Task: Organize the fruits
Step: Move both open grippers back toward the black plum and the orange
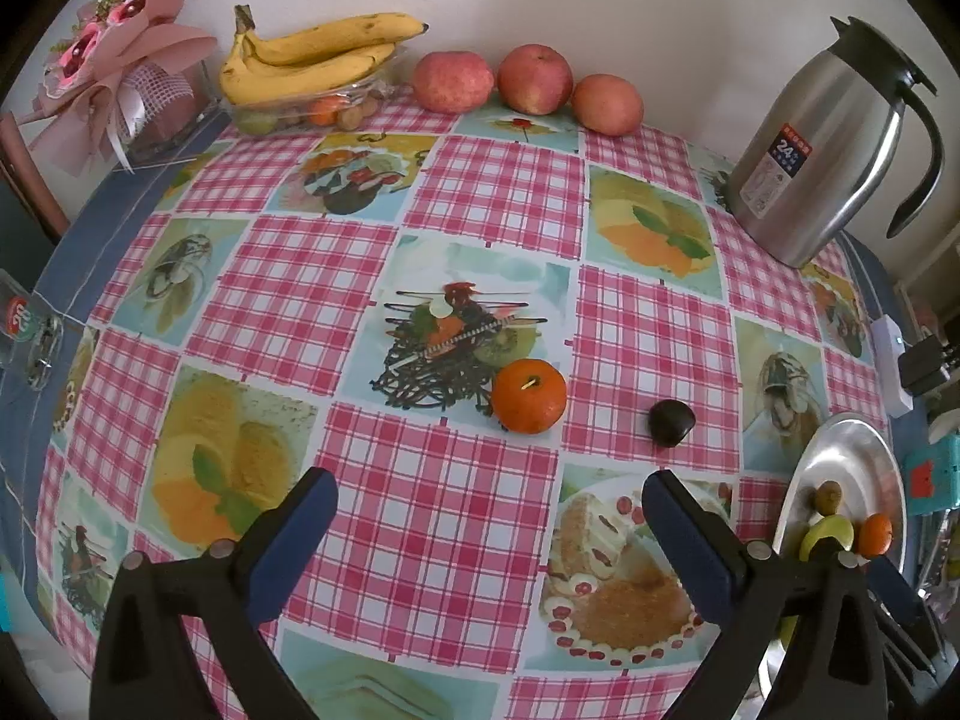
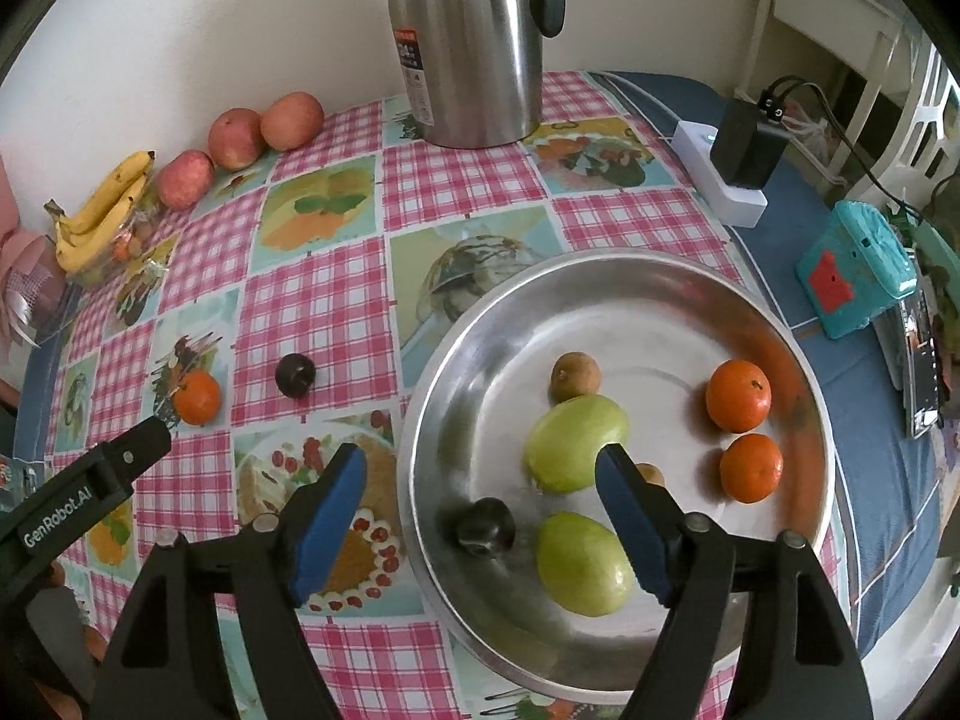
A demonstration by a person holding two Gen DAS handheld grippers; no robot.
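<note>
My left gripper (image 1: 489, 492) is open above the checked tablecloth with nothing between its blue pads. Ahead of it on the cloth lie a tangerine (image 1: 529, 396) and a dark plum (image 1: 671, 423). My right gripper (image 2: 480, 462) is open over the left side of a round steel plate (image 2: 630, 324). A second dark plum (image 2: 486, 525) lies on the plate under the gap, clear of both pads. The plate also holds two green fruits (image 2: 576, 441), two tangerines (image 2: 738, 395) and a small brown fruit (image 2: 575, 377). The loose tangerine (image 2: 197, 397) and plum (image 2: 295, 375) lie left of the plate.
A steel kettle (image 1: 822, 150) stands at the back right of the table. Three apples (image 1: 534, 78) line the wall, next to bananas (image 1: 312, 54) on a clear tub. A pink bouquet (image 1: 120, 60) is at the far left. A power strip (image 2: 720, 180) and a teal box (image 2: 858, 270) lie right of the plate.
</note>
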